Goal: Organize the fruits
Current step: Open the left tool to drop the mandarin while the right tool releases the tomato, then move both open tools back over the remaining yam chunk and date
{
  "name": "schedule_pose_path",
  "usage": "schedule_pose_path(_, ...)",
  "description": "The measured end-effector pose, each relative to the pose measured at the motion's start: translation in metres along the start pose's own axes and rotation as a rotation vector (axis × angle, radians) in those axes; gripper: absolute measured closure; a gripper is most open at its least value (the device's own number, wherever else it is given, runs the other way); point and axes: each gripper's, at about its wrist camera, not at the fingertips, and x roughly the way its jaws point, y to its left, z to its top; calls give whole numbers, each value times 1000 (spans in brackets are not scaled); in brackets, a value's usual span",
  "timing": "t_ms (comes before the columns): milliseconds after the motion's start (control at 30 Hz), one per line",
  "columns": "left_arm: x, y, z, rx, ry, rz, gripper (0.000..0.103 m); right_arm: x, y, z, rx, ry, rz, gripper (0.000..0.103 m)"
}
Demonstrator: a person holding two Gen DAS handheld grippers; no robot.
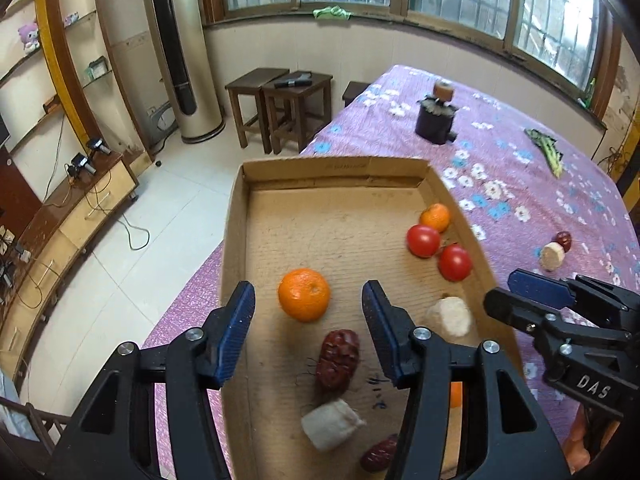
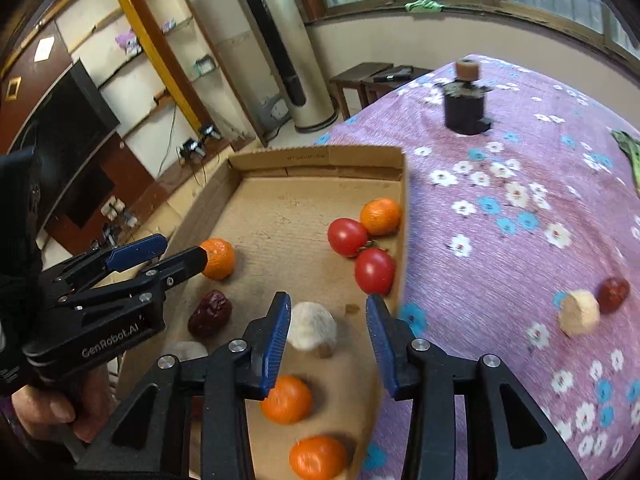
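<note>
A shallow cardboard tray point(image 1: 236, 216) point(image 2: 402, 208) lies on the purple flowered cloth. In it are an orange point(image 1: 304, 295) point(image 2: 217, 259), a smaller orange point(image 1: 436, 217) point(image 2: 380, 216), two tomatoes point(image 1: 423, 241) point(image 2: 347, 237), a red date point(image 1: 338, 358) point(image 2: 210, 313) and pale root pieces point(image 1: 449, 316) point(image 2: 313, 326). My left gripper point(image 1: 308, 314) point(image 2: 160, 250) is open and empty above the tray, just short of the orange. My right gripper point(image 2: 327, 326) point(image 1: 504, 294) is open and empty over the tray's right wall. Two more oranges point(image 2: 286, 399) lie near it.
On the cloth outside the tray lie a pale root piece point(image 1: 552, 256) point(image 2: 579, 312) and a red date point(image 1: 563, 240) point(image 2: 613, 289). A black pot with a cork-like piece on top point(image 1: 436, 120) point(image 2: 466, 104) stands farther back. A green vegetable point(image 1: 546, 152) lies at the right.
</note>
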Motion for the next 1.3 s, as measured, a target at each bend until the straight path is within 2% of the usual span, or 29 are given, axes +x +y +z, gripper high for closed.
schedule_pose_path(233, -12, -20, -4, 33, -7, -31, 48, -39, -29, -10, 64, -59, -23, 60)
schedule_pose_path(533, -21, -42, -7, 66, -13, -60, 48, -69, -70, -28, 141, -95, -72, 59)
schedule_pose_path(900, -31, -71, -9, 100, -18, -123, 48, -98, -110, -53, 213, -121, -125, 59)
schedule_pose_path(1300, -36, -116, -12, 166, -1, -196, 48, -113, -145, -63, 270, -136, -174, 58)
